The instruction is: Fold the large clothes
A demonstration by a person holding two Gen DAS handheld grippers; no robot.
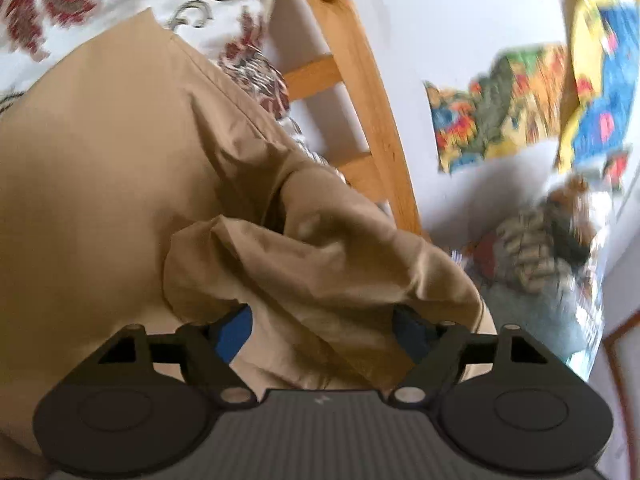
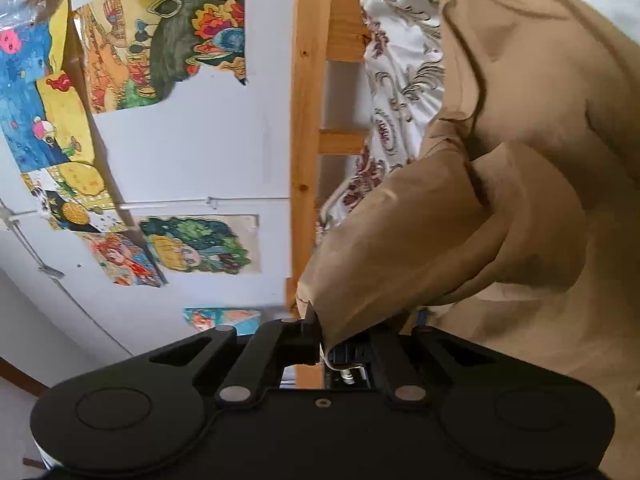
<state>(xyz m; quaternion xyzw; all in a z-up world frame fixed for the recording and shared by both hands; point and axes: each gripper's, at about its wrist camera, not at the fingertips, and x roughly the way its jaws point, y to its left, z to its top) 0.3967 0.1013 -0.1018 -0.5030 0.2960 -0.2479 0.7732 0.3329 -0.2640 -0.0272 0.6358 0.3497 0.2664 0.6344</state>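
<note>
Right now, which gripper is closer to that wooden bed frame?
Right, probably. The right gripper, shut on the tan garment, sits just below the wooden bed frame. The left gripper is open, with tan cloth bunched between it and the frame.

- The tan garment (image 1: 120, 152) drapes over the left gripper (image 1: 324, 320), hiding the tips of its blue pads (image 1: 234, 330).
- Motion blur smears the wall drawings (image 1: 520, 112) in the left wrist view.
- The right gripper (image 2: 320, 344) has its jaws buried under cloth.
- The garment runs off both pictures' edges.
</note>
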